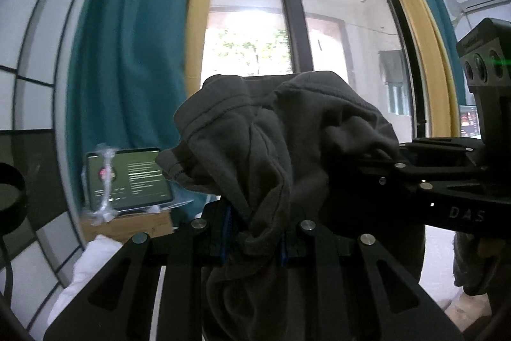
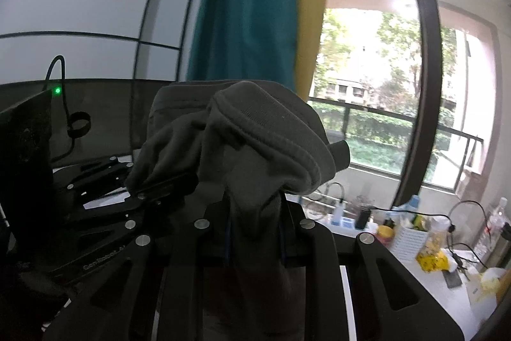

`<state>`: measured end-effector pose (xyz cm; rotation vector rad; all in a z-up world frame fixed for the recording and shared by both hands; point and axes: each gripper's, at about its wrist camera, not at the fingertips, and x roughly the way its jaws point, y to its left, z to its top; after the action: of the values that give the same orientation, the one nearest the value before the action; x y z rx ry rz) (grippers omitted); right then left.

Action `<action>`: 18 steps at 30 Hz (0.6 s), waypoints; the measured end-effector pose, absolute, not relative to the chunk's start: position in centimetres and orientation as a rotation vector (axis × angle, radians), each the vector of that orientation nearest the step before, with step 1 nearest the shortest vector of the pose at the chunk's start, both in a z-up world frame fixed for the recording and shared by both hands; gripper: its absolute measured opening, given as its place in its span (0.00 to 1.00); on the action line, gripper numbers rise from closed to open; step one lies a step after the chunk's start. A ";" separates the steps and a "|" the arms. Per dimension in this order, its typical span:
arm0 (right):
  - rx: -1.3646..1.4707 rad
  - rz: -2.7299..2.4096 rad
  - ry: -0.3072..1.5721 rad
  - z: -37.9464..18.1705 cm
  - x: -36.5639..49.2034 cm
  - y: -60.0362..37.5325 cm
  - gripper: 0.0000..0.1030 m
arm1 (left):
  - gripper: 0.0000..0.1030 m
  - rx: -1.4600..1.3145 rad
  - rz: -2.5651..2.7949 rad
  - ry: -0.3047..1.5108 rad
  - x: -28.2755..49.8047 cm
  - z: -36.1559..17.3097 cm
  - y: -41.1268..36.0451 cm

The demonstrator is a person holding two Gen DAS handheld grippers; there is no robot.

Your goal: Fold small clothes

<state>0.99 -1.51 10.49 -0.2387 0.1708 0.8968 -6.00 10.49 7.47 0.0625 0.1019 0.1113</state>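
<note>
The left gripper point(image 1: 255, 240) is nearly closed, its jaws pinching a bunch of the grey garment point(image 1: 274, 130); cloth rises in a crumpled mound above the fingertips and hangs below them. The right gripper point(image 2: 255, 240) holds a second bunch of the same garment point(image 2: 242, 136) with equally narrow jaws. In the left view the right gripper enters from the right edge, its tip buried in the cloth just beside the left one, so the two grips lie side by side with only a short, slack span between them. The garment is carried in the air, clear of any surface; both hands are equally near it. Its long axis cannot be determined, since the cloth is bunched and the hanging part is cut off below the fingers. Behind stand a curtain point(image 1: 127, 53) and window point(image 1: 252, 21); a cluttered tabletop point(image 2: 431, 283) lies lower right of the right gripper.
</note>
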 end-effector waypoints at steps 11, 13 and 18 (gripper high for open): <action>-0.236 1.019 0.186 9.9 -0.6 3.3 0.22 | 0.20 0.066 0.201 0.153 -8.5 7.0 14.6; -0.234 1.031 0.191 9.6 -0.6 3.8 0.22 | 0.20 0.068 0.208 0.166 -8.4 6.7 14.8; -0.239 1.016 0.227 7.9 0.4 4.6 0.22 | 0.20 0.058 0.199 0.224 -6.8 5.2 14.9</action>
<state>0.43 4.58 7.87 -0.2393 0.2266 1.0156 -6.78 14.91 5.18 0.0584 0.2239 0.1994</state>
